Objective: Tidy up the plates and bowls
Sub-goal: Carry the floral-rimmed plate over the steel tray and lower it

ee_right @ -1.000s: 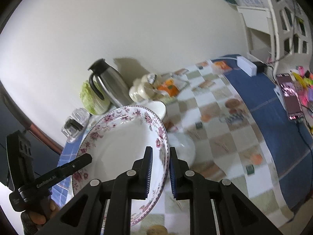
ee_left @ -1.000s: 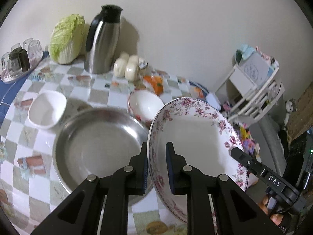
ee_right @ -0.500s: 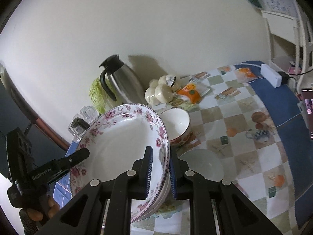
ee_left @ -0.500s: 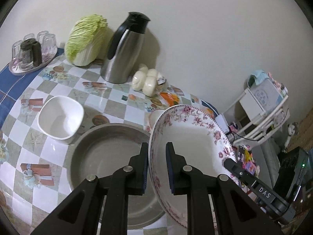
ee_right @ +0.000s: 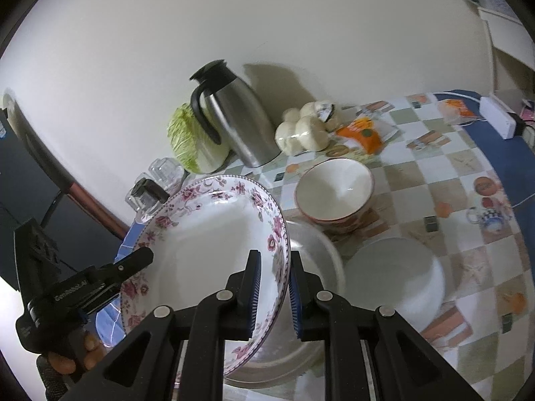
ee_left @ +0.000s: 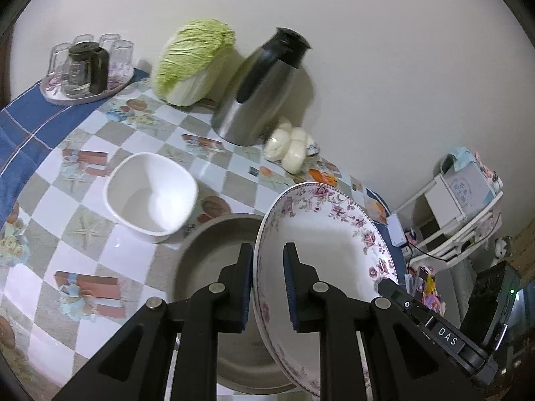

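Against the wall at the top of the left wrist view stand a napa cabbage point(ee_left: 192, 63) and a steel thermos jug point(ee_left: 259, 92), with a tray of glasses point(ee_left: 88, 67) at upper left, a bag of white buns point(ee_left: 291, 148) just right of the jug, and a white shelf rack point(ee_left: 461, 214) at far right.

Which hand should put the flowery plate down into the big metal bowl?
Neither alone, probably both. The left gripper and right gripper each pinch opposite rims of the flowery plate, which hangs tilted over the metal bowl.
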A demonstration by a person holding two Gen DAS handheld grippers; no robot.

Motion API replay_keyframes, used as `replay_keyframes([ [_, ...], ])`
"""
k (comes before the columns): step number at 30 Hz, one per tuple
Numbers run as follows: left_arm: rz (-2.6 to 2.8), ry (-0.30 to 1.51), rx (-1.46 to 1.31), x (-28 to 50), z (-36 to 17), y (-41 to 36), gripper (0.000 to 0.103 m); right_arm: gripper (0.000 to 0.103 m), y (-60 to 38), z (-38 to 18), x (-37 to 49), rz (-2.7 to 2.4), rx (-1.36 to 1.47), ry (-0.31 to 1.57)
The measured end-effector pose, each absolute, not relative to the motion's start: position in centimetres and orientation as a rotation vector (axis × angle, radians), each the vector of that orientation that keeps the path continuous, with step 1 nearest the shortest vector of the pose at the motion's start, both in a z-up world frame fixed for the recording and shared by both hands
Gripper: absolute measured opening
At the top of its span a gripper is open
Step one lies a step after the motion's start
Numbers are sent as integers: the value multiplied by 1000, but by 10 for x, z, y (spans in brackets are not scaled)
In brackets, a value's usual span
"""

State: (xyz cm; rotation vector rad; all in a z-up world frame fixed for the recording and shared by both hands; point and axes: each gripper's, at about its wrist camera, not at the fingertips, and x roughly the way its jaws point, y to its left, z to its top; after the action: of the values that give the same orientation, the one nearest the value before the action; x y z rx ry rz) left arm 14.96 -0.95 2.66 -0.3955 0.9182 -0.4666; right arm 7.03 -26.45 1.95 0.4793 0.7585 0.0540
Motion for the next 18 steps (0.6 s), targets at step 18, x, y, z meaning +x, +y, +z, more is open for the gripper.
replay_keyframes([
  [18, -401, 1003, -428, 167, -12, 16, 17, 17, -233, -14, 100, 96, 464, 843],
])
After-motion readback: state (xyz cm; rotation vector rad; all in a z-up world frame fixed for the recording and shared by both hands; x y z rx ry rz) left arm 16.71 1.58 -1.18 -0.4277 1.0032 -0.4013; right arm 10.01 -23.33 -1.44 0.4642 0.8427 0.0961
